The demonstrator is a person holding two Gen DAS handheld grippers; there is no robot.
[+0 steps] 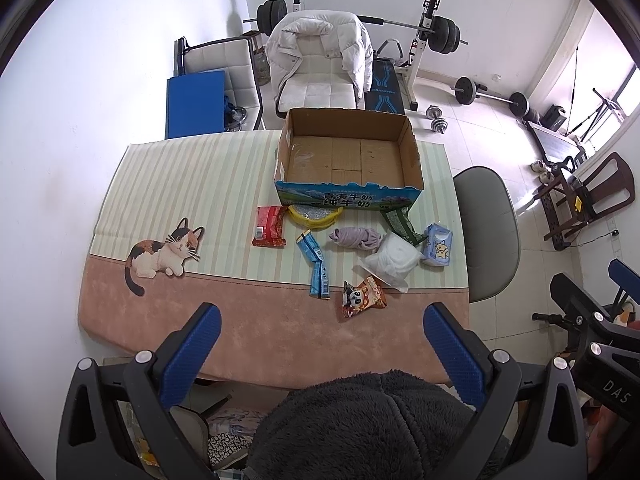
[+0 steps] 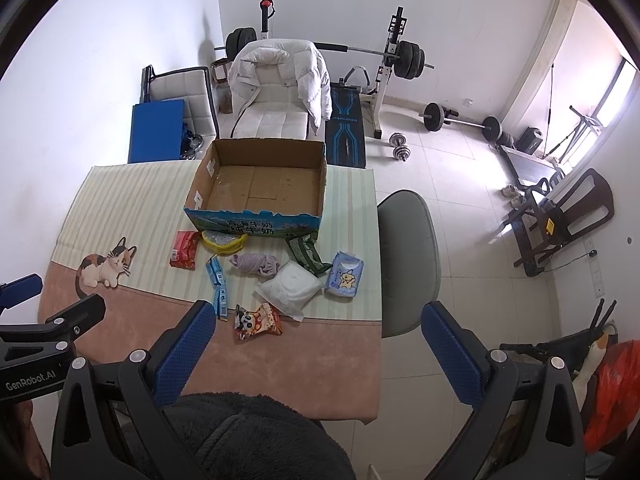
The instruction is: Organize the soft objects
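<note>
An open cardboard box [image 1: 412, 152] [image 2: 320, 184] stands at the far side of the table, empty. In front of it lie soft items: a red packet [image 1: 269, 226] [image 2: 184, 249], a yellow ring-shaped pack [image 1: 316, 215] [image 2: 223, 241], a blue strip pack [image 1: 315, 264] [image 2: 219, 286], a purple cloth [image 1: 355, 237] [image 2: 257, 264], a white bag [image 1: 394, 260] [image 2: 291, 286], a green packet [image 1: 401, 223] [image 2: 306, 255], a blue tissue pack [image 1: 439, 245] [image 2: 346, 275] and a panda snack bag [image 1: 363, 297] [image 2: 258, 321]. My left gripper [image 1: 322, 336] and right gripper [image 2: 318, 338] are open and empty, above the near table edge.
The table has a cat-print cloth [image 1: 168, 184] [image 2: 116, 200]. A grey chair [image 1: 488, 232] [image 2: 408, 256] stands at its right side. A white chair with a jacket [image 1: 320, 60] [image 2: 280, 88] and gym weights [image 1: 488, 94] are behind. A dark fleece garment [image 1: 360, 428] is below the grippers.
</note>
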